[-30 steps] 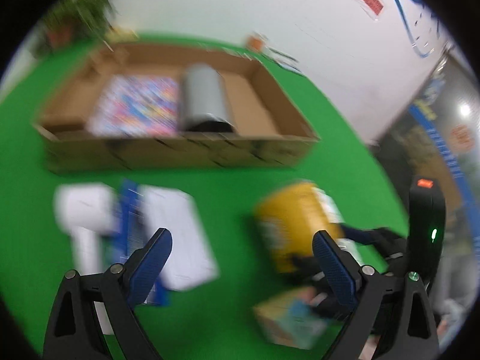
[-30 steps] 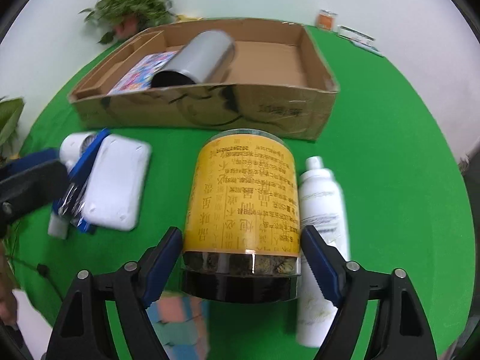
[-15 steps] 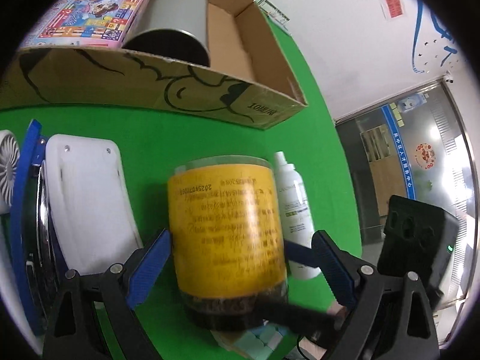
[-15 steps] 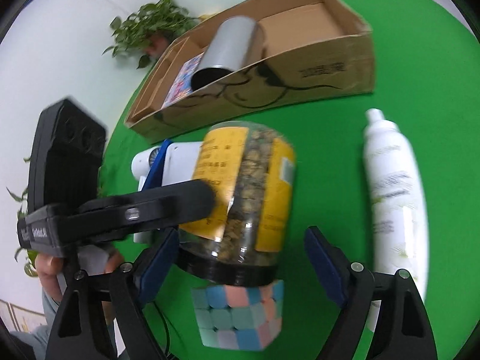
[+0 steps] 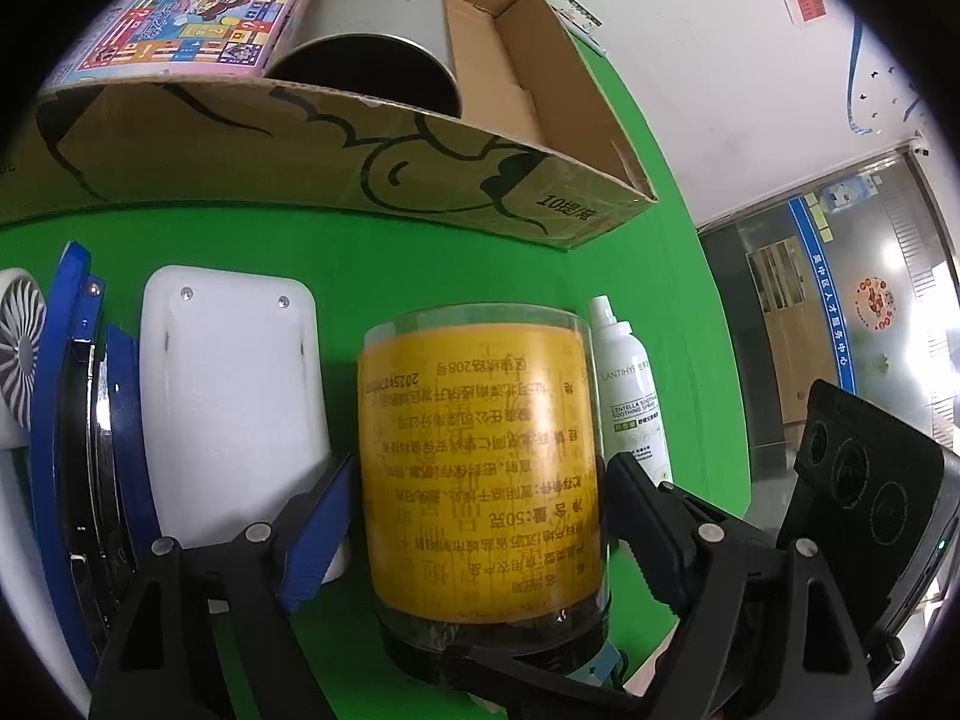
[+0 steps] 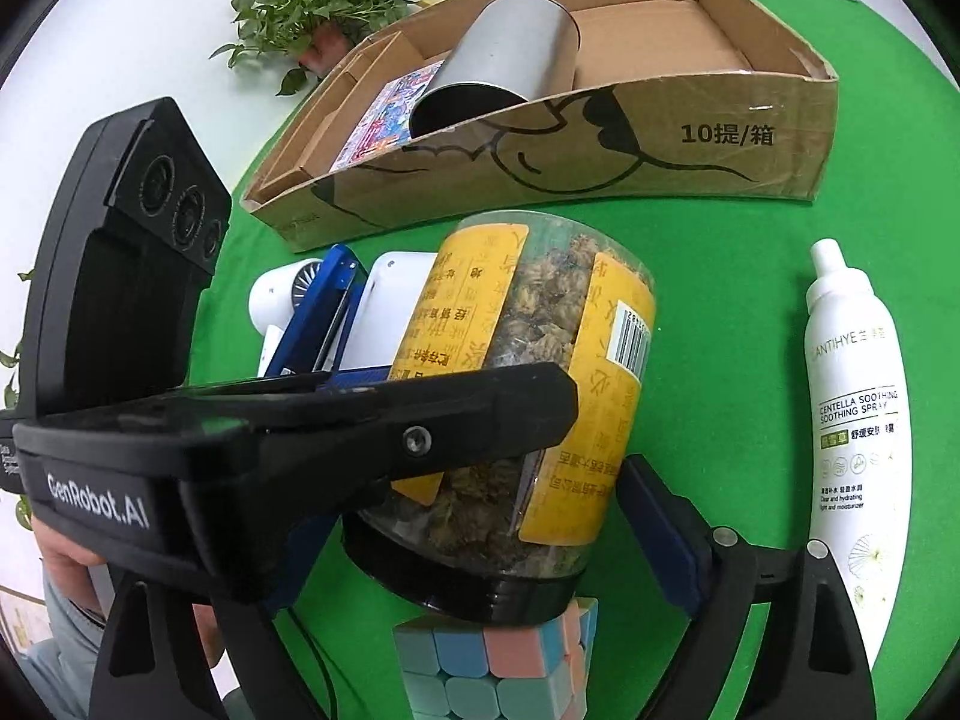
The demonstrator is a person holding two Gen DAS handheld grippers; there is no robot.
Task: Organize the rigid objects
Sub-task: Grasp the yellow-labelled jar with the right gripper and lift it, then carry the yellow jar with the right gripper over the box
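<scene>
- The cardboard box (image 5: 300, 150) is our landmark. It already holds a metal can (image 5: 372, 18) on its side and a flat colourful pack (image 5: 192, 12). The end of the box beyond the can is bare.
- The yellow-labelled jar (image 5: 474, 408) is in front of the box's front wall, outside it, with its black lid downward. We judge a slip to be the main risk: the wall is smooth and round and the grip sits low on it, so the jar could roll out or tip on the way up. It could also catch the box's front wall if carried too low.
- The left gripper (image 5: 480, 468) points steeply down toward the box. Its tongs have just been closing and now look clamped on the jar's sides.
- The right gripper (image 6: 474, 516) also angles down. Its tongs have just been opening, and the visible pad stands off the jar.
- The spray bottle (image 6: 852, 408) lies before the box's right end, where a swing could knock it.
- The cube (image 6: 492, 666) sits farther from the box, at the jar's lid.
</scene>
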